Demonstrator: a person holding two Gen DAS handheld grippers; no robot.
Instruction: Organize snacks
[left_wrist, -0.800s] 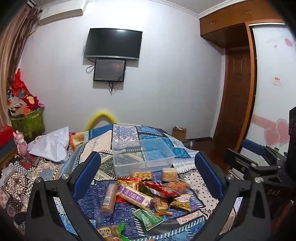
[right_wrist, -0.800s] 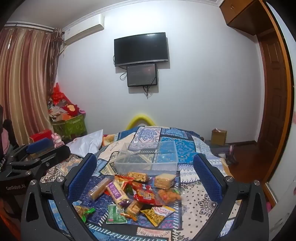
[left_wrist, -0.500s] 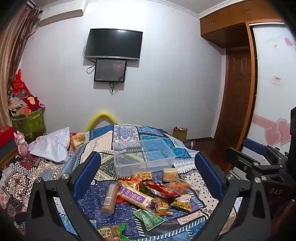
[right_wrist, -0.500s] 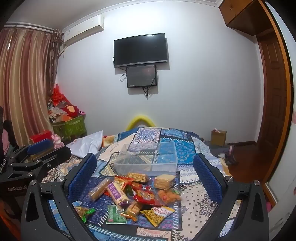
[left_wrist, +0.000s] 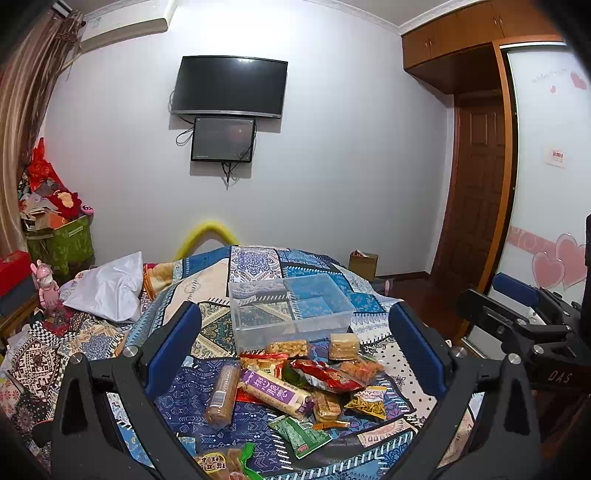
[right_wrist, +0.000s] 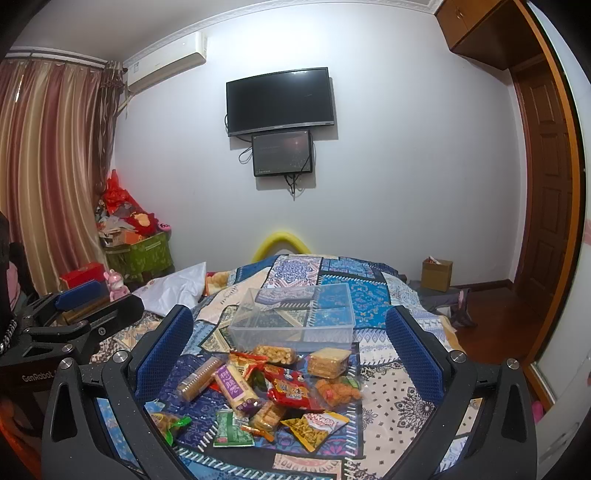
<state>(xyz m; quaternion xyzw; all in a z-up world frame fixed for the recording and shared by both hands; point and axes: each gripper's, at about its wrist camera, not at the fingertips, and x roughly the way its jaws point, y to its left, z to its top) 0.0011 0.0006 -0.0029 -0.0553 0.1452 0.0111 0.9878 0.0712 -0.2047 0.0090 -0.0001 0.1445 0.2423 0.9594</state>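
Snacks (left_wrist: 295, 384) lie heaped between both wide-spread tongs (right_wrist: 288, 354), untouched.

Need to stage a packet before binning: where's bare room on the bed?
Free: the patchwork bedspread right of the snack pile, and the stretch behind the clear bin. The bin itself is empty. Crowded: directly in front of the bin, where packets overlap.

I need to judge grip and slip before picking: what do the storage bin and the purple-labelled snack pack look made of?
Storage bin: apparently rigid clear plastic, glossy; the quilt's pattern shows through its walls. Purple-labelled snack pack: seemingly thin transparent plastic film, shiny with glare, pale bars visible beneath the printed label. Both probably slick.
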